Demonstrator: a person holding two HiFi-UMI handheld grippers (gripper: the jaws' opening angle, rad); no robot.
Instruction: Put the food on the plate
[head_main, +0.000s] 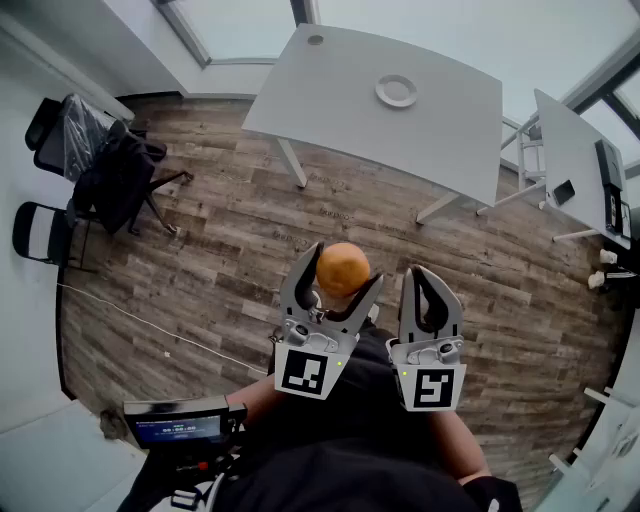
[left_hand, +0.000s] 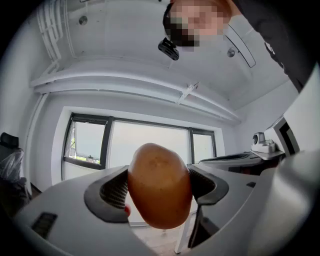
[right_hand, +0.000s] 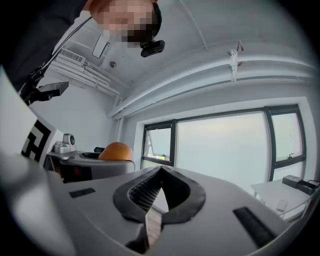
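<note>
The left gripper (head_main: 343, 266) has its 2 jaws spread wide and pressed against the sides of a brown-orange potato (left_hand: 160, 186), 1 ribbed pad on each side of it. The potato sits up in the air over the wooden floor (head_main: 220, 240), well short of the white table (head_main: 330, 95) and on the person's side of it.

The right gripper (right_hand: 159, 189) is just beside the left one, also short of the table. Its 2 jaws are closed tip to tip, with nothing between them.

The white plate (head_main: 396, 91) lies on the table, toward its far edge, with nothing on it. 2 dark chairs (head_main: 100, 160) stand well off to the left of the table, and a 2nd white table (head_main: 570, 150) stands near its right end.
</note>
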